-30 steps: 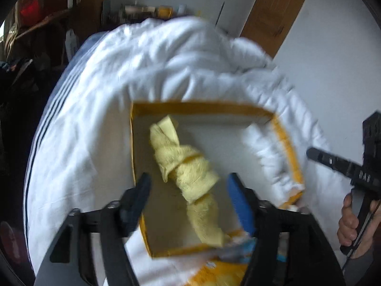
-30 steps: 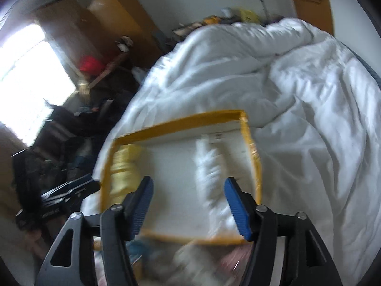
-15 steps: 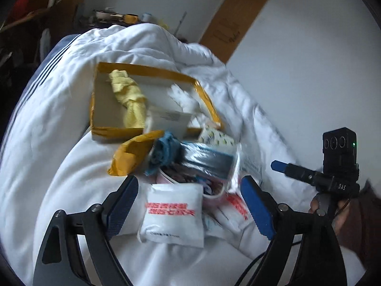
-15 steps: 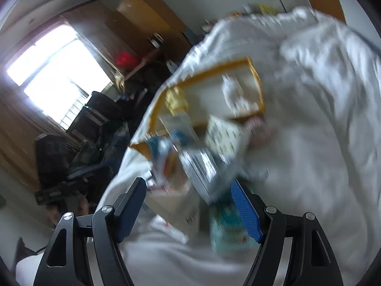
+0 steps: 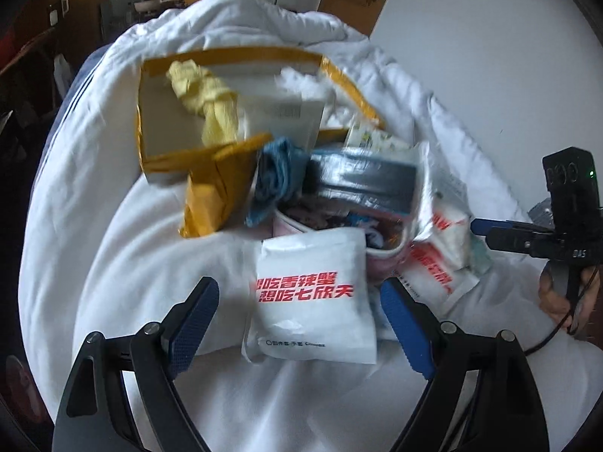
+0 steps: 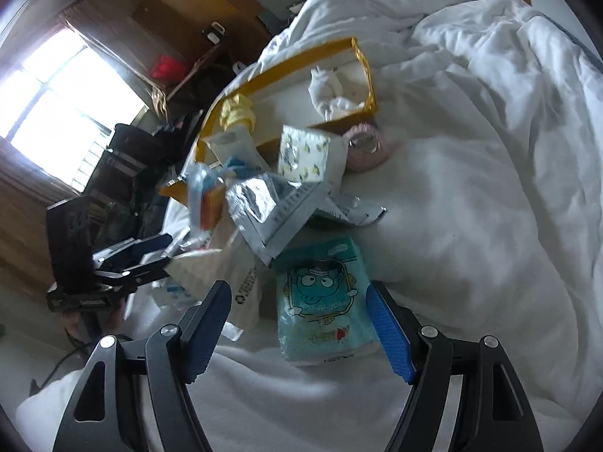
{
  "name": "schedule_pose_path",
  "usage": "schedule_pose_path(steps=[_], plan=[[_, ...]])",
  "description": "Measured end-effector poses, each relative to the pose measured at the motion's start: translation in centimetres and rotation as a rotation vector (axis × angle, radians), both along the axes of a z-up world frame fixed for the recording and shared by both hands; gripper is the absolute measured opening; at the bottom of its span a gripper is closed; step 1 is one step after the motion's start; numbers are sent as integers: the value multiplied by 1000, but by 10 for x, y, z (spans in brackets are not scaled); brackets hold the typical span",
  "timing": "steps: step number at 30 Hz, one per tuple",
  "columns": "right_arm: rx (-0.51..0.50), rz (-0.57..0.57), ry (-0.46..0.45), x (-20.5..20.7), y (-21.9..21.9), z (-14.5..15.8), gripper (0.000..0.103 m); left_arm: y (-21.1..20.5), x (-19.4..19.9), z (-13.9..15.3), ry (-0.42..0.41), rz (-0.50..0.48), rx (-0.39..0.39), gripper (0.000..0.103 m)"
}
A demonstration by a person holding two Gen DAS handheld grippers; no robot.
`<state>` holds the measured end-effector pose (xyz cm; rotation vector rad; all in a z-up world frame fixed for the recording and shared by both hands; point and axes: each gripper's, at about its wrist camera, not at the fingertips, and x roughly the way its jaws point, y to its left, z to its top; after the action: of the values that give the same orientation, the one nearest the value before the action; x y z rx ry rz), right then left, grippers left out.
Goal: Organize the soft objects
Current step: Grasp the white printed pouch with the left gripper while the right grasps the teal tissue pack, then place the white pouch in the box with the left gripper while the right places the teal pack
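A yellow-rimmed box sits on the white duvet with a knotted yellow cloth and a white cloth inside. In front of it lies a heap of soft packets. My left gripper is open above a white packet with red print, whose sides fall between the blue pads without touching. My right gripper is open over a teal cartoon tissue pack. A blue cloth, a silver foil bag and a lemon-print tissue pack lie in the heap.
A loose yellow box flap juts toward the heap. A pink round item rests beside the box. The rumpled white duvet spreads to the right. Dark furniture and a bright window stand at the left of the right wrist view.
Both grippers drew back from over the box to the heap of packets in front of it, and both jaws widened. The yellow and white cloths stay in the box.
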<state>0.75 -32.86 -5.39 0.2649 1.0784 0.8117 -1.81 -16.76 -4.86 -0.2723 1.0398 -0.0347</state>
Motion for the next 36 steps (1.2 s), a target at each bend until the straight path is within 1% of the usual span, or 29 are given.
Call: schedule_pose_path(steps=[2,4,6,7,9,11,13,14,15,16,17,18,19,22,25,28,36], plan=[[-31,7,4,1,4,-5,78,-2,0,-3,-8,-13,9,87],[-59,2,7,3,6,-10,78,-1,0,-4,-10,-5,26,87],[-68,0,33,5,7,-16,78,2,-1,-4,-4,9,18,87],[-68,-4,39,6,6,-18,78,4,-2,-3,-8,7,-4,87],[-83,-11,35,8,5,-19,78,4,-2,0,-13,-1,-16,87],[-94,-3,35,8,6,-19,78,2,-1,-1,-10,7,18,87],[-90,10,52,9,7,-23,76,2,1,-5,2,8,22,87],[-87,16,57,9,8,-25,70,5,3,-8,11,10,9,87],[-88,20,57,10,8,-25,66,7,3,-10,14,12,-7,87],[-88,26,57,9,9,-26,61,12,4,-11,20,14,-36,87],[-86,32,55,9,9,-26,60,17,4,-12,31,17,-72,87],[-85,30,55,9,9,-27,59,23,2,-13,36,21,-99,85],[-84,31,57,9,8,-28,58,25,0,-12,38,23,-109,83],[-87,38,41,8,11,-27,55,34,-4,-11,52,29,-113,66],[-97,48,19,7,11,-24,53,41,-7,-9,47,39,-145,64],[-104,55,9,6,12,-22,52,43,-9,-7,39,44,-158,60],[-138,97,-28,8,4,-11,52,45,-15,9,-1,13,-215,59]])
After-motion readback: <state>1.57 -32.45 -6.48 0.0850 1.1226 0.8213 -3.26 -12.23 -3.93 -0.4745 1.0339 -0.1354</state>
